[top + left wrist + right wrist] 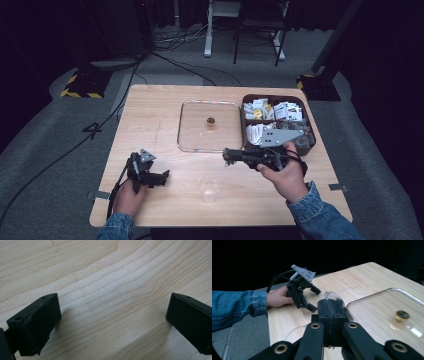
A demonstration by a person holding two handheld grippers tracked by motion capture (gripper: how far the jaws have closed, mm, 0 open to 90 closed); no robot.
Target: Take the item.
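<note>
My left gripper (161,178) rests on the wooden table (150,115) near its front left, held by a hand. Its jaws stand wide open over bare wood (113,315), with nothing between them. My right gripper (226,155) hovers right of centre and points left, its jaws pressed together (331,302). Something small and clear (331,295) shows just past its tips; I cannot tell whether it is pinched. A clear plastic cup (210,188) stands upright near the front edge, between the two grippers. In the right gripper view the left gripper (313,298) shows farther off.
A clear square lid (192,127) with a gold knob (211,121) lies flat at mid-table, just beyond the right gripper. A brown box (310,145) of small white and yellow packets stands at the right edge. Dark floor, cables and stands surround the table.
</note>
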